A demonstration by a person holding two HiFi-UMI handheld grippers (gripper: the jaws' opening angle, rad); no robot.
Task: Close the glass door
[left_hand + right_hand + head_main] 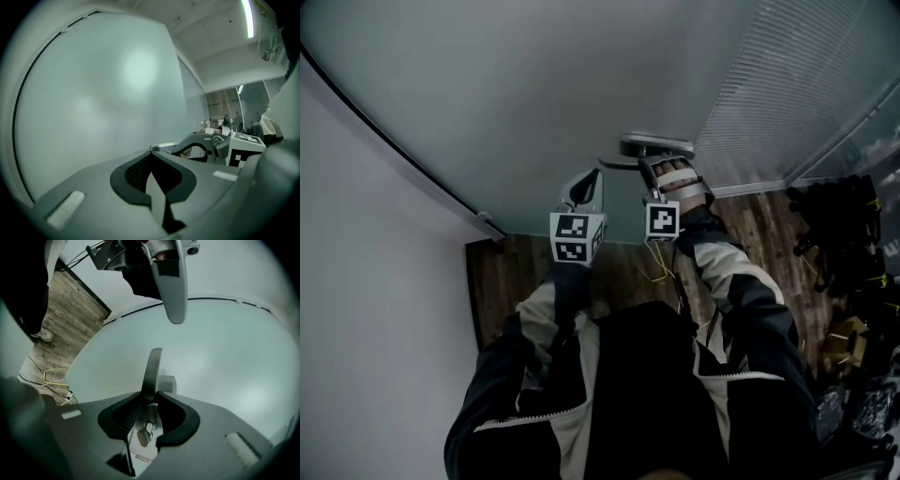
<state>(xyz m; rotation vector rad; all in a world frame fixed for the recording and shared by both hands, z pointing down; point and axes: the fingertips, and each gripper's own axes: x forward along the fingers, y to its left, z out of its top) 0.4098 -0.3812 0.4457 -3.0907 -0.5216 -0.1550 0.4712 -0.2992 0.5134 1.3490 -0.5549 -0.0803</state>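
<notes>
Head view, door: the frosted glass door (534, 103) fills the upper half of the frame. A dark edge line runs down its left side next to a white wall (366, 281).
Head view, handle: the metal lever handle (656, 147) sits at upper centre, with my right gripper (651, 167) on it.
Head view, other hand: my left gripper (594, 178) is just left of the handle, tips toward the glass. I can't confirm contact.
Left gripper view, jaws: the pads are nearly together with only a thin sliver between them, and they hold nothing. The glass fills the left of the frame.
Right gripper view, jaws: they are clamped on the lever, which stands up between the pads at centre. The wood floor (65, 319) shows at upper left.
Done: I have the grip on the handle.
Left: as I judge it, bringing the door's edge home to its frame and then letting go. I can't tell from here whether the edge already meets the frame.
</notes>
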